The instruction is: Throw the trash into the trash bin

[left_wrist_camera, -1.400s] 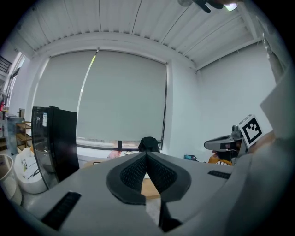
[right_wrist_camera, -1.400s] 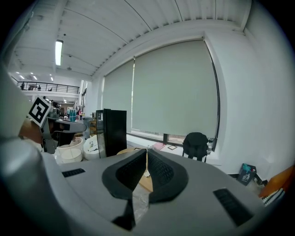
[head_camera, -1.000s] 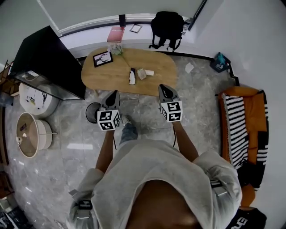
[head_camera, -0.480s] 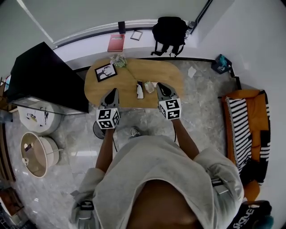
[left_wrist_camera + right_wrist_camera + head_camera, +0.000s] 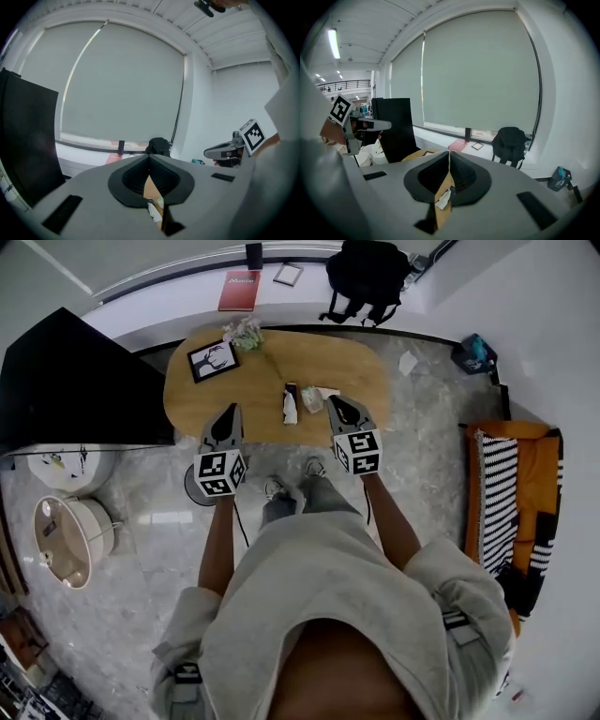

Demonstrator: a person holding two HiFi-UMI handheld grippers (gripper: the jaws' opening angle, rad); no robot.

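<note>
Both grippers have come further in over the near edge of the wooden table (image 5: 281, 357) since a second ago, and the trash now lies close to their tips. Our left gripper (image 5: 232, 412) and our right gripper (image 5: 336, 404) each have their jaws pressed together with nothing between them.

The trash is on the tabletop between the two. We see a white wrapper (image 5: 290, 409) and a crumpled wad (image 5: 312, 399), the wad just beside the right gripper's tip. A dark round bin (image 5: 189, 489) stands on the floor by the table's edge, partly hidden under our left gripper, and we take it for the trash bin.

We judge the task barely begun. The reach is nearly made, but nothing is picked up. Opening, grasping, carrying and dropping all remain.
</note>
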